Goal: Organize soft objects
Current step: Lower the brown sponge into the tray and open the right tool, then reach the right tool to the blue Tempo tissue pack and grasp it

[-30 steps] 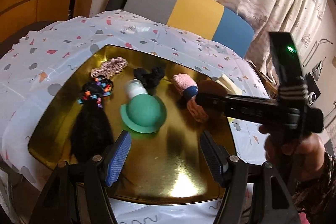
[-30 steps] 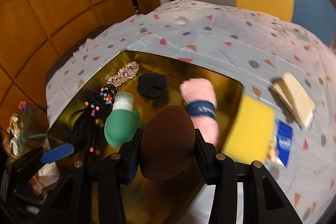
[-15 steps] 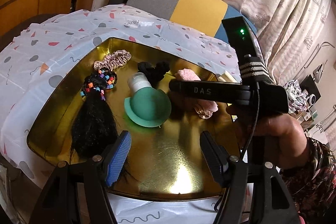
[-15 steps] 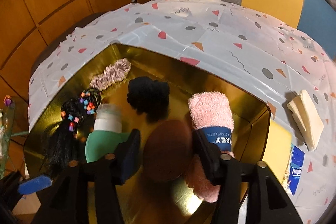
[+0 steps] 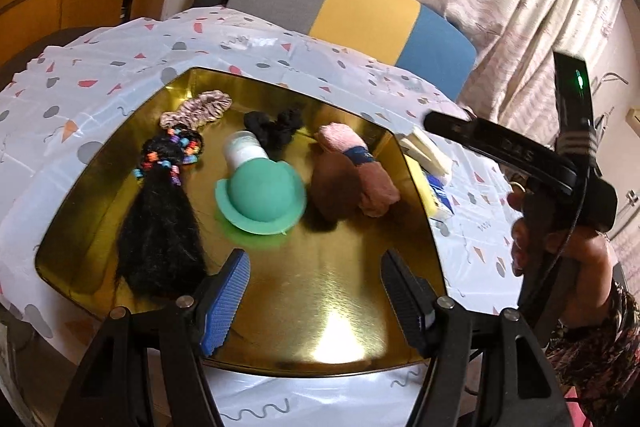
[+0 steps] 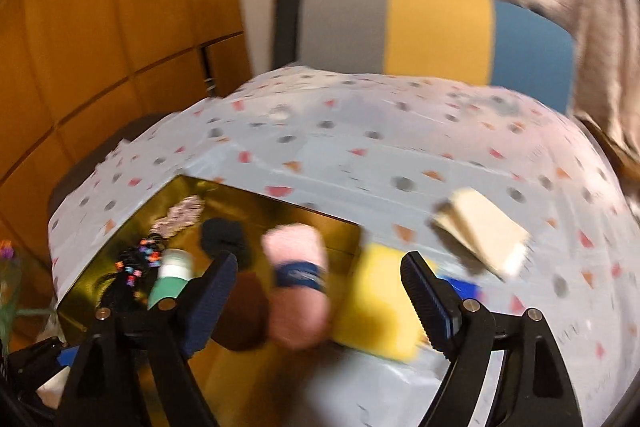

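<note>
Resting on the gold tray (image 5: 344, 291) is a brown oval sponge (image 5: 334, 183), touching the rolled pink towel (image 5: 356, 163) with the blue band on its right side. Right gripper (image 6: 316, 291): jaws have just been opening and now stand wide, nothing pressed between the pads; in its own blurred view the brown sponge (image 6: 244, 315) and pink towel (image 6: 298, 287) lie on the tray below and beyond the fingers. From the left wrist view the right gripper's body (image 5: 516, 155) is off the tray's right edge, held by a hand (image 5: 560, 251) in a patterned sleeve.

Left gripper (image 5: 316, 291): jaws wide, empty, hovering over the bare near part of the tray.

Other tray contents, left to right: black hairpiece with coloured beads (image 5: 160, 211), beige scrunchie (image 5: 196, 111) at the far left corner, green silicone dome with a white cap (image 5: 260, 191) at centre, black scrunchie (image 5: 274, 127) behind it.

The tray sits on a worktop under a white cloth with coloured shapes (image 5: 80, 95). Off the tray to the right, on the cloth: a yellow sponge (image 6: 376, 311) just beside the tray edge, a blue packet (image 6: 464, 287) partly hidden behind the right finger, and a cream folded cloth (image 6: 484, 235) farther back.
</note>
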Demonstrator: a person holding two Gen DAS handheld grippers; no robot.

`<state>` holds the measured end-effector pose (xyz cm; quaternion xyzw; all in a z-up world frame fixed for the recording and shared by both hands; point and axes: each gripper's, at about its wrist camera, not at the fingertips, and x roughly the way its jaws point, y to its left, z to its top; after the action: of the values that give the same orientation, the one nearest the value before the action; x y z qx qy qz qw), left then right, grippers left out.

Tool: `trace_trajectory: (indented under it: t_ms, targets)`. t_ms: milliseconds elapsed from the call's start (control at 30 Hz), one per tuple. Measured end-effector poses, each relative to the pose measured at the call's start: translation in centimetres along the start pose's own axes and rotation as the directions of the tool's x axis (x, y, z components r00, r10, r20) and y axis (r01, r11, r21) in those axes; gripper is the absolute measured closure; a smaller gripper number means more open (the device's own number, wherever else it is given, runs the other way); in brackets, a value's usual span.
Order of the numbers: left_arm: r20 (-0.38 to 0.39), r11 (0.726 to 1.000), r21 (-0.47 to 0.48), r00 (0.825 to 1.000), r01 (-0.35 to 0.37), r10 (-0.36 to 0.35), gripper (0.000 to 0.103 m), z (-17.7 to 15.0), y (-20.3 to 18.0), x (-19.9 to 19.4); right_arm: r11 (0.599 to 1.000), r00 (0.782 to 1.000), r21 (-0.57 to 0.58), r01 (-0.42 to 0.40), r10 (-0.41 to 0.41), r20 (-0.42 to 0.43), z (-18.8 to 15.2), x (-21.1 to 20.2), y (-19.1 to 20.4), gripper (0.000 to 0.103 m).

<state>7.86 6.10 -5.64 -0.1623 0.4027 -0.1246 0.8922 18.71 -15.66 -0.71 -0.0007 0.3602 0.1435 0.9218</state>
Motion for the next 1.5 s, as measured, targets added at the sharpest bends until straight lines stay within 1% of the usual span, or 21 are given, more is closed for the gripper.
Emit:
trace_trajectory:
  t_ms: [133,300,400,500,567,667,800,867,967,1033,1133,1300,1400,1433,1500]
  targets:
    - [-0.01,0.999,0.035,1.0,0.014,-0.014,0.034,-0.4,-1.2,0.1,0.995,0.997,0.079,0.057,-0.053,-0.055,-2.2,-0.7,-3.9,0.018]
    - [-0.019,0.995,0.096,0.999,0.038,-0.036,0.034,-1.3,-3.3,0.0,0.987,0.985,0.109,0.116,-0.099,-0.144,-6.3,-0.8,-7.3,0.018]
    - [-0.019,0.989,0.138,0.999,0.053,-0.051,0.034,-1.8,-4.6,-0.2,0.981,0.975,0.139,0.133,-0.104,-0.195,-8.8,-0.5,-9.1,0.018]
    - [-0.024,0.983,0.165,0.997,0.077,-0.074,0.034,-2.4,-5.8,-0.4,0.975,0.973,0.175,0.136,-0.099,-0.208,-10.2,-0.5,-10.3,0.018]
    - [-0.028,0.981,0.172,0.996,0.087,-0.084,0.034,-2.6,-6.2,-0.3,0.972,0.974,0.191,0.136,-0.096,-0.206,-10.5,-0.4,-10.7,0.018]
    - [-0.037,0.98,0.172,0.995,0.101,-0.096,0.034,-2.8,-6.8,-0.3,0.97,0.977,0.203,0.135,-0.097,-0.188,-10.1,-0.3,-11.4,0.018]
    - [-0.05,0.981,0.158,0.993,0.112,-0.105,0.034,-2.8,-7.4,0.0,0.973,0.979,0.173,0.152,-0.124,-0.161,-8.1,0.4,-12.0,0.017]
    - [-0.052,0.982,0.153,0.993,0.113,-0.106,0.034,-2.8,-7.5,0.2,0.973,0.977,0.161,0.166,-0.14,-0.16,-7.0,1.0,-12.6,0.013]
    - [-0.059,0.983,0.141,0.992,0.117,-0.109,0.034,-2.5,-7.5,0.5,0.972,0.974,0.142,0.189,-0.166,-0.156,-5.1,2.0,-13.6,0.013]
    - [-0.06,0.985,0.127,0.992,0.12,-0.113,0.034,-2.2,-7.4,0.6,0.971,0.973,0.145,0.188,-0.164,-0.164,-4.0,2.7,-14.3,0.012]
    - [-0.06,0.986,0.11,0.991,0.122,-0.116,0.034,-1.9,-7.2,0.9,0.967,0.975,0.193,0.166,-0.131,-0.18,-3.1,3.9,-14.8,0.012]
    - [-0.068,0.988,0.093,0.99,0.127,-0.121,0.034,-1.7,-7.0,1.3,0.969,0.977,0.21,0.128,-0.087,-0.194,-2.2,6.1,-12.9,0.012]
    - [-0.073,0.988,0.092,0.99,0.125,-0.119,0.034,-1.8,-6.9,1.3,0.972,0.979,0.202,0.122,-0.083,-0.188,-1.2,7.4,-11.5,0.011]
    - [-0.073,0.988,0.091,0.99,0.124,-0.117,0.034,-1.8,-6.9,1.3,0.971,0.978,0.208,0.12,-0.081,-0.19,-0.9,7.9,-11.1,0.01]
    - [-0.074,0.989,0.086,0.991,0.12,-0.114,0.034,-1.8,-6.8,1.3,0.966,0.974,0.22,0.133,-0.087,-0.209,-0.2,9.2,-10.7,0.009]
